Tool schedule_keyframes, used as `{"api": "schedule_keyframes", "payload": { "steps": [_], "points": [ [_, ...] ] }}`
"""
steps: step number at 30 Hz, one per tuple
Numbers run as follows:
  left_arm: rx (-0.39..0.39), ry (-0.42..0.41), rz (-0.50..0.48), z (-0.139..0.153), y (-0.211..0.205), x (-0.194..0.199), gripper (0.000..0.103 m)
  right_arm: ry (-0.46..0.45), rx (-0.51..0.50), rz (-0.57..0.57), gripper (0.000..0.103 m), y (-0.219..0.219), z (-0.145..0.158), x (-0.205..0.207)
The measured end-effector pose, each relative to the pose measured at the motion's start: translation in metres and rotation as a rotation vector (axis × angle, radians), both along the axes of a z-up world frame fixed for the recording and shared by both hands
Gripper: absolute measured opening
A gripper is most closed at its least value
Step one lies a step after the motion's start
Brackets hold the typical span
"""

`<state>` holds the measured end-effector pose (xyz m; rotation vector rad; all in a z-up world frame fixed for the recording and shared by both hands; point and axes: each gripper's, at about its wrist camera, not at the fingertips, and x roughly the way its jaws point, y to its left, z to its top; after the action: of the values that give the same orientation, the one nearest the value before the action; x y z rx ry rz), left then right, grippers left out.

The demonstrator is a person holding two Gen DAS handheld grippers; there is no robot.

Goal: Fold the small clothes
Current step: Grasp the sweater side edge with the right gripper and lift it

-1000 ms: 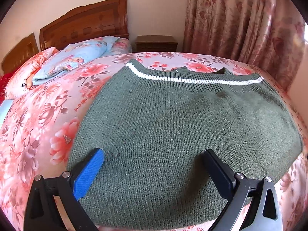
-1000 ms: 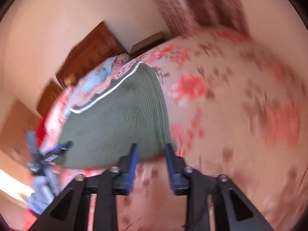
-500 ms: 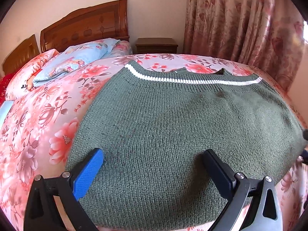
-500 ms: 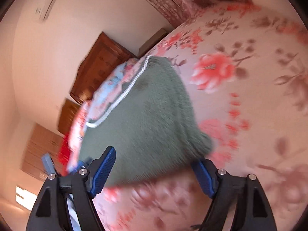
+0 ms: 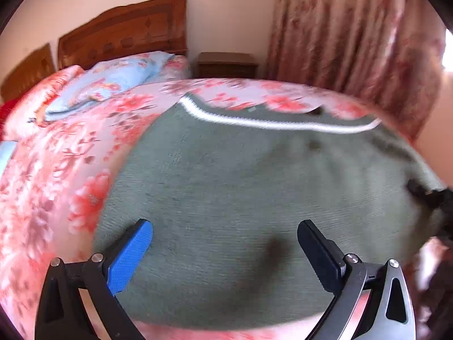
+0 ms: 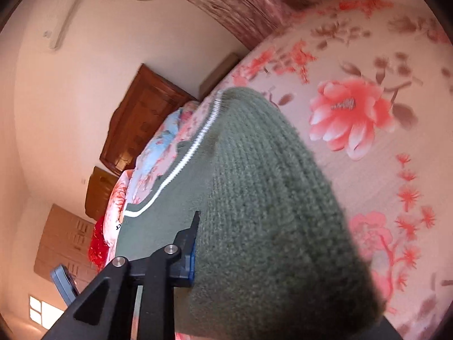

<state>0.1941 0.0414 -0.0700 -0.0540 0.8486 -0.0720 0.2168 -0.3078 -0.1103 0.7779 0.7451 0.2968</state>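
Since half a second ago the right gripper (image 6: 198,252) has closed in on the corner of the green sweater (image 5: 254,192), which now fills the space where its jaws then stood wide and empty.

From the left wrist, the sweater lies spread flat on the floral bedspread (image 5: 56,170), its white-striped hem (image 5: 269,123) towards the far side of the bed. The left gripper (image 5: 226,243) hovers over the near edge with its jaws wide apart and nothing between them; the blue pad (image 5: 130,255) is on the left. At the right edge of this view a dark shape meets the sweater's side (blurred, most likely the right gripper). Beyond the bed stand a wooden headboard (image 5: 121,34), a blue pillow (image 5: 119,79), a nightstand (image 5: 226,65) and floral curtains (image 5: 354,42).

From the right wrist, the sweater's corner is bunched up and lifted close to the lens, hiding one finger. The visible finger (image 6: 187,238) lies against the knit; the jaws are closing, narrow, with the fabric between them. The rest of the sweater stays on the bedspread.
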Motion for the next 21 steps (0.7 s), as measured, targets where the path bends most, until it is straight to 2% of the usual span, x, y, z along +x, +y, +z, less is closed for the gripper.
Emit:
{"api": "schedule_keyframes", "payload": {
  "steps": [2, 3, 6, 7, 8, 9, 12, 15, 16, 18, 21],
  "points": [
    [-0.003, -0.027, -0.071, 0.010, -0.024, -0.012, 0.103, -0.041, -0.056, 0.011, 0.026, -0.001, 0.012, -0.011],
    [0.025, -0.038, -0.114, 0.013, -0.040, -0.018, 0.103, -0.054, -0.070, 0.011, 0.026, -0.002, 0.017, -0.014],
    [0.175, -0.012, -0.214, -0.002, -0.090, -0.028, 0.103, -0.088, -0.090, -0.008, 0.026, -0.011, 0.030, -0.025],
    [0.184, 0.012, -0.228, -0.010, -0.097, -0.027, 0.103, -0.098, -0.097, -0.016, 0.026, -0.015, 0.034, -0.029],
    [0.146, 0.031, -0.241, -0.018, -0.101, -0.028, 0.103, -0.103, -0.103, -0.022, 0.026, -0.018, 0.037, -0.033],
    [0.126, 0.012, -0.235, -0.018, -0.102, -0.031, 0.103, -0.108, -0.113, -0.029, 0.026, -0.021, 0.040, -0.037],
    [0.135, 0.027, -0.301, -0.014, -0.108, -0.032, 0.103, -0.109, -0.151, -0.051, 0.026, -0.026, 0.045, -0.045],
    [0.075, 0.003, -0.257, 0.001, -0.082, -0.031, 0.103, -0.135, -0.235, -0.055, 0.026, -0.017, 0.059, -0.051],
    [0.029, -0.017, -0.221, 0.010, -0.064, -0.030, 0.103, -0.157, -0.278, -0.051, 0.026, -0.010, 0.066, -0.053],
    [-0.072, -0.042, -0.161, 0.025, -0.031, -0.028, 0.103, -0.218, -0.392, -0.033, 0.026, 0.015, 0.086, -0.055],
    [-0.295, -0.051, -0.066, 0.043, 0.028, -0.022, 0.103, -0.326, -0.585, 0.020, 0.026, 0.067, 0.110, -0.059]
  ]
}}
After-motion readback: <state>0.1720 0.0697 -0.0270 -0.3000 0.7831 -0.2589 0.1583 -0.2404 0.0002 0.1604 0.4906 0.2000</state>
